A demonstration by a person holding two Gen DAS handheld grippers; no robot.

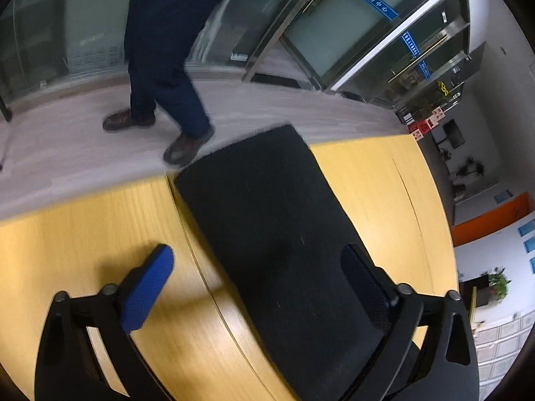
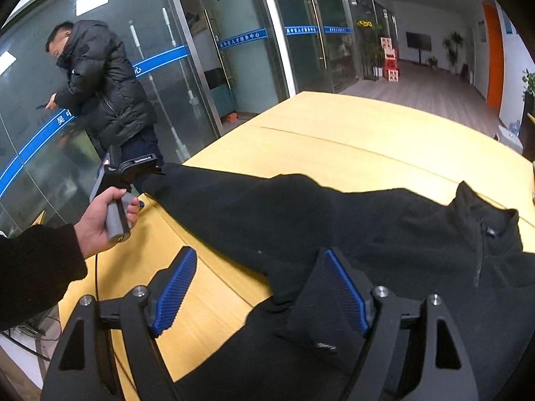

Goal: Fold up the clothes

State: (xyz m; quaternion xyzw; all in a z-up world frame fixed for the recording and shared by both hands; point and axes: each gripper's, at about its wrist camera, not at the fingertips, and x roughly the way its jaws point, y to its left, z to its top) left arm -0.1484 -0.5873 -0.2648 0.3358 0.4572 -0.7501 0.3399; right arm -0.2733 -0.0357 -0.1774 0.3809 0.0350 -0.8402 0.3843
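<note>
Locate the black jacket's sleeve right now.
In the right wrist view the sleeve stretches left across the yellow table toward the left gripper.

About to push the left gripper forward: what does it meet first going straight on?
Probably the black sleeve stretched along the table; the open left gripper points down its length. Depth unclear.

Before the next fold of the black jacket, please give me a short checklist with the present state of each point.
1. Left gripper open over the sleeve: ok.
2. Right gripper open: ok.
3. Black jacket lying on the yellow table: ok.
4. Sleeve stretched out straight: ok.
5. Collar flat: not ok, it stands up.
6. Jacket's far hem: cannot tell, out of view.
</note>
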